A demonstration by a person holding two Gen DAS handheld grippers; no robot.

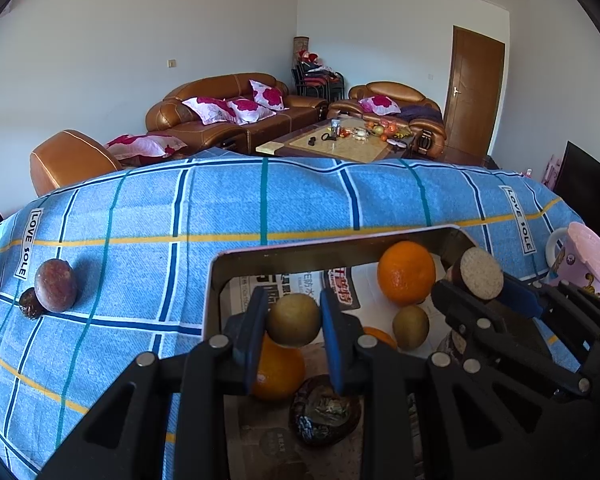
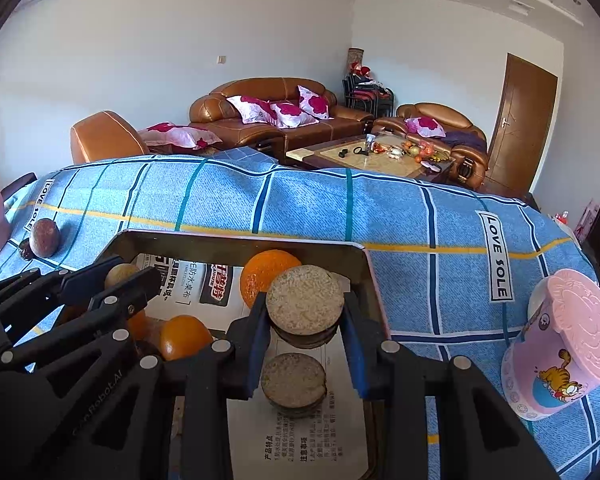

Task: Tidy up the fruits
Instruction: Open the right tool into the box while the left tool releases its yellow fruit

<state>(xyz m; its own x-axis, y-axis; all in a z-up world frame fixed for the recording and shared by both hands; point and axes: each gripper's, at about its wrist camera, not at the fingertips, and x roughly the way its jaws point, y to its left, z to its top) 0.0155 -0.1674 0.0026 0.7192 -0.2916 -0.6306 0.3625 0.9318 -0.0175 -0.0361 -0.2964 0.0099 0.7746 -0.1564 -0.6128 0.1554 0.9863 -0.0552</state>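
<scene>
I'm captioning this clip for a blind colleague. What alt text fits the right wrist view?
The right gripper holds a round, grainy-topped brown disc above a paper-lined metal tray, where a similar disc and oranges lie. At left, the left gripper grips a small greenish-brown fruit; a pink cartoon cup stands on the blue checked tablecloth.

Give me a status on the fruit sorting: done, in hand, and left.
Done: oranges and a kiwi already sit in the tray. In hand: the left claw grips a greenish-brown fruit over the tray, and the right claw holds a round brown disc. Left: a reddish-brown fruit and a small dark one lie on the blue cloth.
</scene>
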